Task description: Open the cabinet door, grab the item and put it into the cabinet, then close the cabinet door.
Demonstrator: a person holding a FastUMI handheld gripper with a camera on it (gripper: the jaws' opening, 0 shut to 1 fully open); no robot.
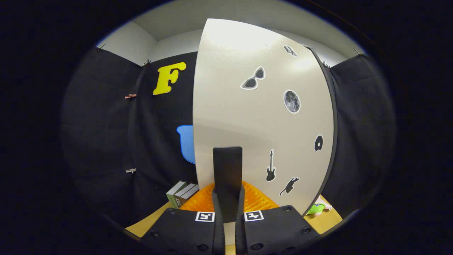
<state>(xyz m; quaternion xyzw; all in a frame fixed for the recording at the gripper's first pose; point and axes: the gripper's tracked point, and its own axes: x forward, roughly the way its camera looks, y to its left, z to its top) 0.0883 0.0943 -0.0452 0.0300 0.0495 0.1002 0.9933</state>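
A white cabinet door [247,117] with black stickers stands right in front of me, and a dark strip runs down its right edge. Its black upright handle [227,166] rises from between my fingers. My gripper [228,209] is shut on the lower part of that handle, one finger [216,207] pressing on each side. A small green and pink soft toy [317,208] lies on the wooden table [327,221], past the door's lower right corner. The door hides the inside of the cabinet.
An orange ribbed basket [260,200] sits low, just beyond my fingers at the foot of the door. Leaning books [182,194] stand to its left on the table. Black cloth walls close in on both sides.
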